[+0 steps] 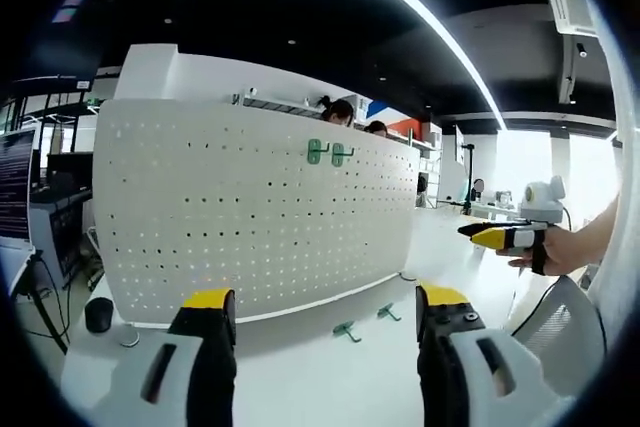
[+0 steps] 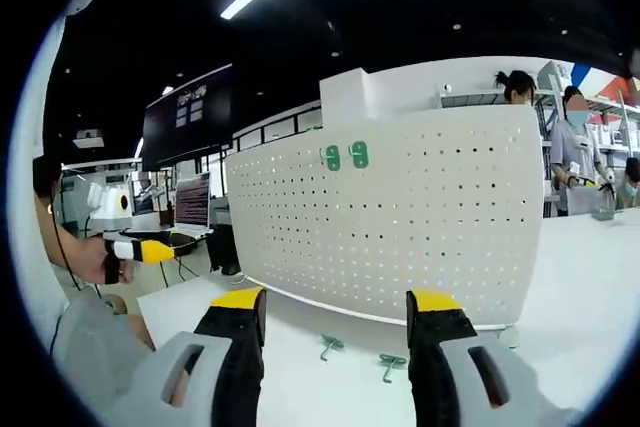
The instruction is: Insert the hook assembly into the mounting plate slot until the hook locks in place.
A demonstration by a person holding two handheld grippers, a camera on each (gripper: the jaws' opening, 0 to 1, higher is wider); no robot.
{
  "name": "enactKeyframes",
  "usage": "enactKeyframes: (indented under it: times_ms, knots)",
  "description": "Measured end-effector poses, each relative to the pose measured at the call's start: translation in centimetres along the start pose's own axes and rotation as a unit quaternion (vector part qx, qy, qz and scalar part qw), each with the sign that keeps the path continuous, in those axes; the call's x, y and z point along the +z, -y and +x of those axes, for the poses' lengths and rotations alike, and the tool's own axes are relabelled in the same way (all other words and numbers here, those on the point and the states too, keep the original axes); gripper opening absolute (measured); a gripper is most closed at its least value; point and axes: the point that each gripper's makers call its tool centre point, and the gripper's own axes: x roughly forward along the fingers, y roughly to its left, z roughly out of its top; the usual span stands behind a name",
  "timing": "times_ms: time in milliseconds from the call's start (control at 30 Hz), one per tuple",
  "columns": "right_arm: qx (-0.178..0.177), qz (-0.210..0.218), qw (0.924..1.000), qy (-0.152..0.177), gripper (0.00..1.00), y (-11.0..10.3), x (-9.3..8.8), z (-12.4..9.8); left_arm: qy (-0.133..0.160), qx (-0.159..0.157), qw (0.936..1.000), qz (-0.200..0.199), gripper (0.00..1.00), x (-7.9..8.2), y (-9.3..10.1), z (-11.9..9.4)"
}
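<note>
Both grippers, left [image 1: 325, 312] and right [image 2: 335, 312], gape empty; two hooks [image 1: 366, 321] lie, apparently loose, on the table [image 1: 300, 377] by the pegboard's [image 1: 250, 217] foot.

The right gripper [image 2: 335, 322] hangs with jaws apart and nothing between them, above the white tabletop [image 2: 600, 277]. An upright white pegboard [image 2: 400, 227] carries two green hooks [image 2: 345, 156] near its top edge. Two more green hooks [image 2: 360, 353] lie loose on the tabletop before it. The left gripper [image 2: 150, 249] shows at far left, held in a hand [image 2: 95, 259].

Dark wall screen [image 2: 188, 115], people behind [image 2: 575, 147]
</note>
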Motion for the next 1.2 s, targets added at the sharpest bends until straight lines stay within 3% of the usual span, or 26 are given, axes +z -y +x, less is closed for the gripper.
enactKeyframes:
  times_ms: [433, 567, 733, 1200]
  knots:
    - [-0.003, 0.001, 1.0, 0.005, 0.54, 0.1, 0.1, 0.0, -0.008, -0.005, 0.9999, 0.008, 0.75, -0.1, 0.2, 0.6]
    - [-0.004, 0.001, 1.0, 0.009, 0.54, 0.2, 0.4, 0.0, -0.051, -0.029, 0.9978, 0.033, 0.76, -1.8, 0.5, 1.7]
    - [-0.007, 0.001, 0.9999, 0.014, 0.54, 0.3, 0.5, -0.1, -0.07, -0.062, 0.9941, 0.054, 0.76, -2.0, 1.3, 3.6]
    - [-0.015, 0.003, 0.9996, 0.025, 0.53, 0.5, 1.2, 0.1, -0.112, -0.112, 0.984, 0.082, 0.72, -3.4, 2.3, 6.4]
